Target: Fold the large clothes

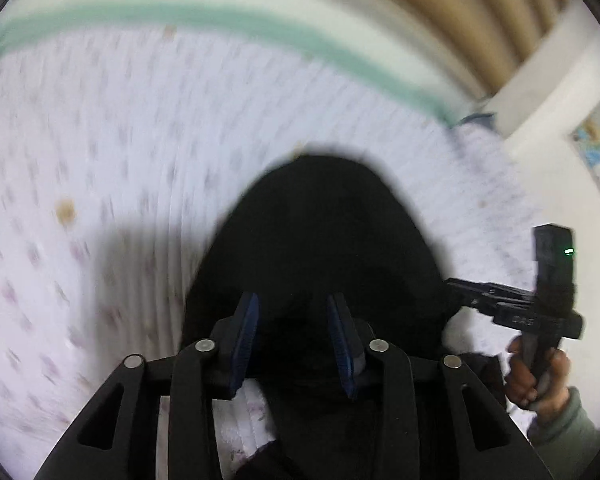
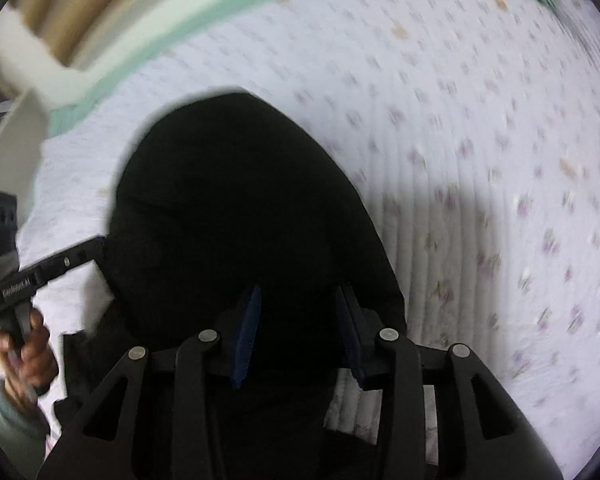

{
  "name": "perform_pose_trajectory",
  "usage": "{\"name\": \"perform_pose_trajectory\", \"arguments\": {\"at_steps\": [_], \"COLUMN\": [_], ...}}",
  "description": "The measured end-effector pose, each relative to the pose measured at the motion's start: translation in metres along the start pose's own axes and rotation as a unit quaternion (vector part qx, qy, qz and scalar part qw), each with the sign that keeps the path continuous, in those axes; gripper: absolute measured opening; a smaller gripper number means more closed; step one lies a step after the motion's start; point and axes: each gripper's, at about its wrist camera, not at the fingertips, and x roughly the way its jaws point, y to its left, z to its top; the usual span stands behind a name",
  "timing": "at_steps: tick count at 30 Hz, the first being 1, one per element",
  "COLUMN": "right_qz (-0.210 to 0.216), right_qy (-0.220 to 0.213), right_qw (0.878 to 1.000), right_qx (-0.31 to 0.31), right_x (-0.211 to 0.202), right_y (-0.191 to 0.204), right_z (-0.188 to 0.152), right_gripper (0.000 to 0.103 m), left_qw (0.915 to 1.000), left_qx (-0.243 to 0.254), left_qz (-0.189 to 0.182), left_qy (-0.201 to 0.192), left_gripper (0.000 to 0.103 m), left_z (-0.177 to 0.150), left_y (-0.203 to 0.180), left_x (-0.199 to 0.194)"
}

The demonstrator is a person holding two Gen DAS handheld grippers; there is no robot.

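Floral bedspread [image 1: 100, 140] under black garment [image 1: 320, 232]

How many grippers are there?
2. The left gripper and the right gripper both hover with pads apart over the black garment, side by side above the floral quilt.

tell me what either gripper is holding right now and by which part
Nothing that can be seen. Both the left gripper and the right gripper stand open over the black garment, pads clear of the cloth.
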Motion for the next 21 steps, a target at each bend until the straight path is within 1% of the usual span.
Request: {"name": "perform_pose_trajectory", "arguments": {"at_steps": [2, 3, 5, 6, 7, 9, 10, 11, 12, 13, 15, 16, 17, 18, 19, 20, 21], "right_qz": [0.003, 0.002, -0.002, -0.003, -0.003, 0.003, 0.013, 0.023, 0.036, 0.039, 0.041, 0.049, 0.059, 0.071, 0.073, 0.067, 0.062], "right_qy": [-0.024, -0.029, -0.034, -0.030, -0.026, -0.012, -0.002, 0.005, 0.015, 0.021, 0.034, 0.042, 0.050, 0.059, 0.061, 0.061, 0.058], "right_qw": [1.000, 0.999, 0.999, 0.999, 0.999, 1.000, 1.000, 1.000, 0.999, 0.999, 0.999, 0.998, 0.997, 0.996, 0.995, 0.996, 0.996], "right_qx": [-0.015, -0.019, -0.023, -0.023, -0.025, -0.022, -0.016, -0.010, 0.000, 0.007, 0.014, 0.014, 0.013, 0.010, 0.003, -0.014, -0.034], "right_x": [-0.019, -0.023, -0.025, -0.023, -0.018, -0.006, 0.002, 0.008, 0.016, 0.025, 0.043, 0.053, 0.060, 0.068, 0.077, 0.083, 0.080], "right_y": [0.001, 0.000, -0.005, -0.008, -0.012, -0.020, -0.026, -0.040, -0.046, -0.048, -0.050, -0.049, -0.047, -0.042, -0.036, -0.032, -0.025], "right_z": [0.011, 0.016, 0.027, 0.033, 0.037, 0.045, 0.049, 0.047, 0.050, 0.053, 0.054, 0.055, 0.056, 0.057, 0.056, 0.055, 0.054], "right_gripper": [0.061, 0.064, 0.065, 0.065, 0.065, 0.065, 0.065, 0.065, 0.065, 0.065, 0.065, 0.065, 0.064, 0.059, 0.047, 0.037, 0.034], "left_qw": [0.9998, 0.9998, 0.9997, 0.9998, 0.9999, 0.9993, 0.9983, 0.9972, 0.9962, 0.9944, 0.9906, 0.9885, 0.9880, 0.9895, 0.9915, 0.9935, 0.9945], "left_qx": [0.000, 0.002, 0.006, 0.005, 0.001, -0.020, -0.033, -0.047, -0.057, -0.070, -0.085, -0.092, -0.091, -0.078, -0.064, -0.048, -0.040], "left_qz": [-0.006, -0.004, 0.015, 0.019, 0.014, -0.001, -0.012, -0.022, -0.025, -0.031, -0.057, -0.067, -0.071, -0.068, -0.061, -0.055, -0.052], "left_qy": [-0.017, -0.021, -0.018, -0.008, 0.006, 0.033, 0.046, 0.054, 0.061, 0.072, 0.091, 0.100, 0.103, 0.100, 0.095, 0.087, 0.082], "left_gripper": [0.071, 0.074, 0.075, 0.075, 0.075, 0.075, 0.075, 0.075, 0.075, 0.075, 0.075, 0.074, 0.068, 0.061, 0.051, 0.043, 0.039], "left_z": [0.021, 0.028, 0.041, 0.046, 0.050, 0.052, 0.053, 0.053, 0.054, 0.052, 0.047, 0.044, 0.042, 0.039, 0.037, 0.034, 0.034], "left_y": [0.001, 0.001, 0.006, 0.012, 0.017, 0.032, 0.039, 0.042, 0.044, 0.050, 0.053, 0.054, 0.051, 0.047, 0.043, 0.037, 0.033], "left_x": [-0.017, -0.018, -0.014, -0.008, 0.001, 0.022, 0.033, 0.046, 0.056, 0.066, 0.084, 0.092, 0.096, 0.095, 0.092, 0.084, 0.078]}}
